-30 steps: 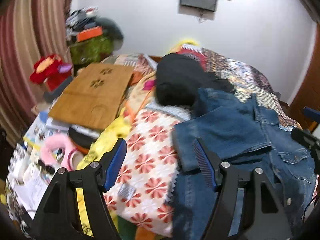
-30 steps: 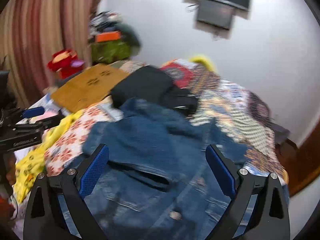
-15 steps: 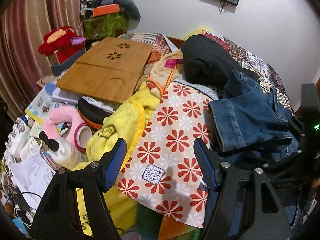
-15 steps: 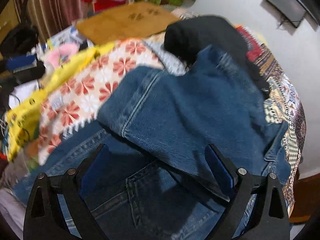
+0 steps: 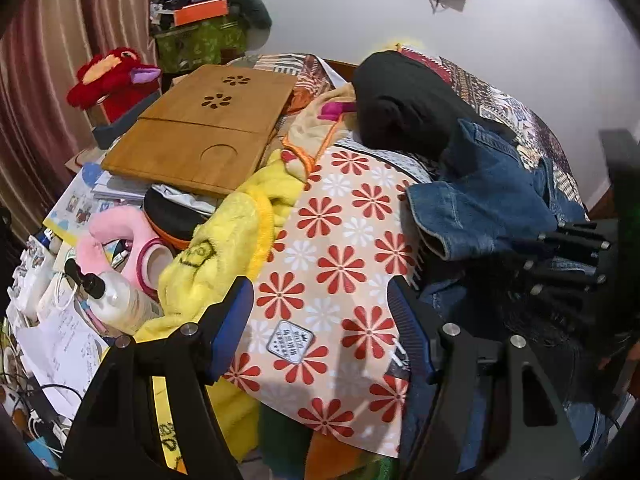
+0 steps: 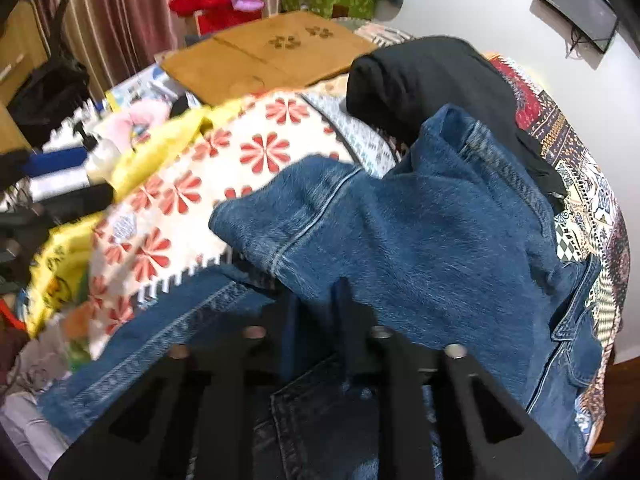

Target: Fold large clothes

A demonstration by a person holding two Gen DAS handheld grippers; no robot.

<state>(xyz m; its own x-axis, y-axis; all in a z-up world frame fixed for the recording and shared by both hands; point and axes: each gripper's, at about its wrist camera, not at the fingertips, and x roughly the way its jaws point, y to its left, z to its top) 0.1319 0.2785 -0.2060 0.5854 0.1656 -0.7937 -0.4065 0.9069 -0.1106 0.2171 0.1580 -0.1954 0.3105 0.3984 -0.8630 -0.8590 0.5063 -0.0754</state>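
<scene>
The denim jacket [image 6: 432, 240] lies on the right half of the bed [image 5: 516, 120], spread from the near edge up toward the black garment [image 5: 404, 108] at the far end. One folded flap of it, with a stitched hem, is lifted and hangs over the lower layer of denim; its free corner points left over the flowered blanket [image 5: 344, 248].

The right gripper [image 6: 320, 300] has its jaws drawn together on that denim flap, the cloth pinched at its near edge. In the left wrist view the same gripper [image 5: 568, 256] shows at the far right, touching the jacket's folded part.

The left gripper [image 5: 320, 312] hovers over the flowered blanket with its jaws apart and nothing between them. Its right finger stands just beside the jacket's left edge, where the denim meets the blanket's fringe.

To the left the bed is crowded: a yellow fleece blanket [image 5: 236, 240] bunches against the flowered one, a wooden lap tray [image 5: 204, 128] lies beyond it, and a pump bottle [image 5: 116, 300] and a pink pillow [image 5: 120, 232] sit near the left edge. The flowered blanket between the two grippers is the only flat, uncovered stretch. On the right, the patterned bedspread [image 6: 580, 184] shows in a narrow strip past the jacket before the bed's edge drops off.
</scene>
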